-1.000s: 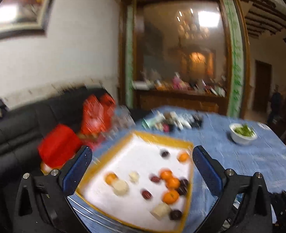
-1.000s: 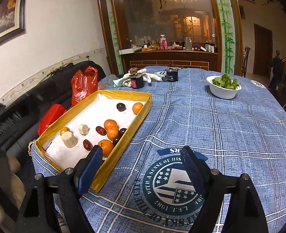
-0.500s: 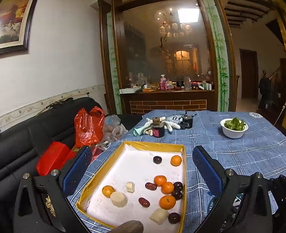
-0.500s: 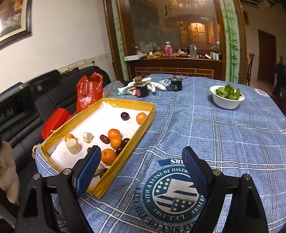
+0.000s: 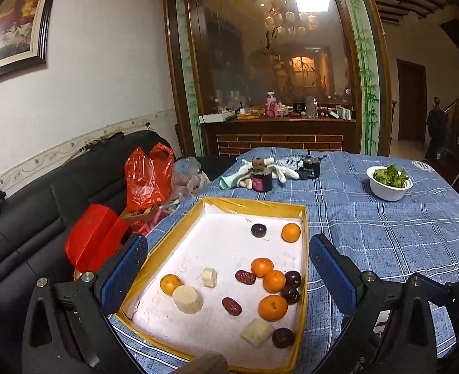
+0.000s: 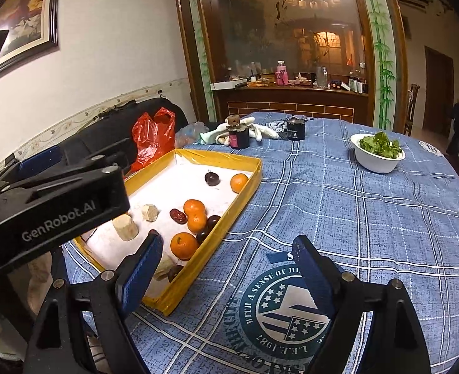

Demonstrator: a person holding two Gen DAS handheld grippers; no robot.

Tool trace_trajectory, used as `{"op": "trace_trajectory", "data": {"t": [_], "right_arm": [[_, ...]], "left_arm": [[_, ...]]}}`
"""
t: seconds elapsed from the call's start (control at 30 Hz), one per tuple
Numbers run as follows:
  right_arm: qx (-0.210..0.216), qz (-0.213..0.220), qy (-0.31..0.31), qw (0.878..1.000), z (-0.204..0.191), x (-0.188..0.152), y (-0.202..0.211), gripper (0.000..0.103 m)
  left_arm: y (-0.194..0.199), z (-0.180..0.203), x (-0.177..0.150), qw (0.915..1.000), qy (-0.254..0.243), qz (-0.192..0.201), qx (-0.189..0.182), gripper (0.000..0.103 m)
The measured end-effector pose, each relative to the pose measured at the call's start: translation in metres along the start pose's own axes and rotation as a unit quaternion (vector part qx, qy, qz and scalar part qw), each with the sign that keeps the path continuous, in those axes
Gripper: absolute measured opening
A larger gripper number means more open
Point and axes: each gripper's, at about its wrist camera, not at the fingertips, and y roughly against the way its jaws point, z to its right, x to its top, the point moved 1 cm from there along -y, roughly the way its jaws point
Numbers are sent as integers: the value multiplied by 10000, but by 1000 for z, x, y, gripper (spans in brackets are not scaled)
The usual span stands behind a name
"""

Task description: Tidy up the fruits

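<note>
A yellow-walled tray point(image 5: 304, 237) with a white floor sits on the blue checked tablecloth point(image 5: 385, 233), and all the fruit lies inside it. Counted in the left wrist view: five oranges, four dark plums, two red dates and three pale cut chunks.

Taking the tray's middle as the dial, one orange point(image 5: 291, 232) and one plum point(image 5: 258, 230) sit apart at 1 o'clock. A cluster at 3 to 4 o'clock holds three oranges point(image 5: 262, 267) and two plums point(image 5: 292, 279), touching or nearly so. The fifth orange point(image 5: 170, 284) lies at 8 o'clock against the largest chunk point(image 5: 187, 299). A small chunk point(image 5: 209, 277) and the two dates point(image 5: 245, 277) lie near the middle. The last chunk point(image 5: 257, 332) and fourth plum point(image 5: 283, 338) sit together at 5 o'clock.

The left gripper point(image 5: 226, 277) hangs over the tray, jaws wide apart, nothing between them. The right gripper point(image 6: 226, 275) is over the tablecloth just beside the tray's near right corner, jaws also spread wide and empty.

Beyond the tray, at 12 o'clock on the table, stand two dark jars point(image 5: 262, 180) and a pair of white gloves point(image 5: 279, 170); one white bowl point(image 5: 389, 187) of greens sits at 2 o'clock.
</note>
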Motion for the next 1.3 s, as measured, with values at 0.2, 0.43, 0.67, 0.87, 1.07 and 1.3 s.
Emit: {"op": "trace_trajectory", "data": {"t": [0.2,0.43,0.67,0.87,1.07,1.3], "right_arm": [[14,-86,34,10000,-3,-1,-6,90],[33,-149,103,9998,-8,-3,-11,90],[45,-212,55,9998,-7,-4,-14,90],[47,-237,49,9997,-7,-6,-14,90],[44,-268,31,9996,-7,-7,-16,90],[39,-298,27,9995,-7,-8,-18,91]], "left_arm": [[-11,-3,-4,9995,75,-261,-145,103],[-24,-4,-10,9978,191,-575,-254,103],[-31,-4,-12,9965,225,-723,-357,103],[-35,-3,-16,9954,263,-832,-400,103],[-37,-4,-18,9948,291,-892,-404,103],[-41,-5,-21,9937,346,-984,-399,103]]}}
